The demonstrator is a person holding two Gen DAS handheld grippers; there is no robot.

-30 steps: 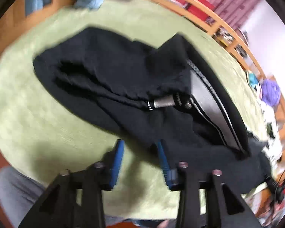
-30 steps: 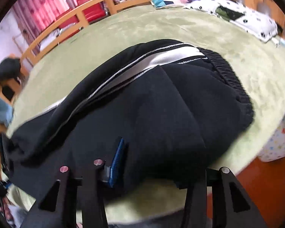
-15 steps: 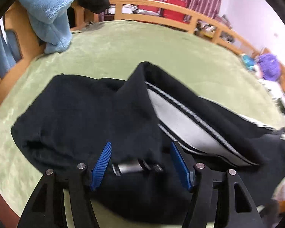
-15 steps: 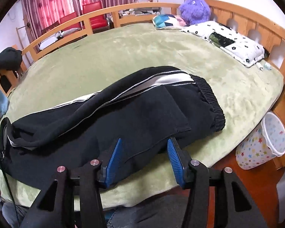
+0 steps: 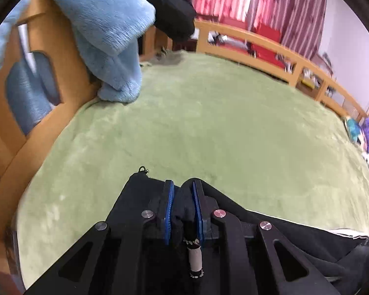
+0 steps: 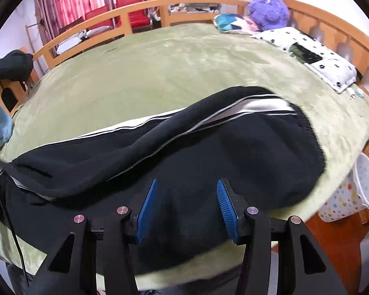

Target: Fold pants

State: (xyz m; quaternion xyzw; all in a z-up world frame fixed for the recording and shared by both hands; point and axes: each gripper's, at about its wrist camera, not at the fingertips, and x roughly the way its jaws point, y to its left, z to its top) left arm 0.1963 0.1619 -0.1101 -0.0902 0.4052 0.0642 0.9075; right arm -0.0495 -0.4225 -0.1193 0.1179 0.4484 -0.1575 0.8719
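Now left fingers point(image 5: 182, 191) clench pants point(image 6: 209, 152); right fingers point(image 6: 187, 191) spread; bin point(image 6: 366, 182) unclear.

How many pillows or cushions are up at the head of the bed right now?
2. A white dotted pillow lies along the right-hand rail; a blue patterned cushion sits beyond it, beside the purple plush. More may be hidden behind the plush.

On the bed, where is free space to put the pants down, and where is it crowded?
Free: the green blanket between the black pants and the far wooden rail. Also the stretch right of the blue fleece. Crowded: the headboard end, with spotted pillow and purple plush toy.
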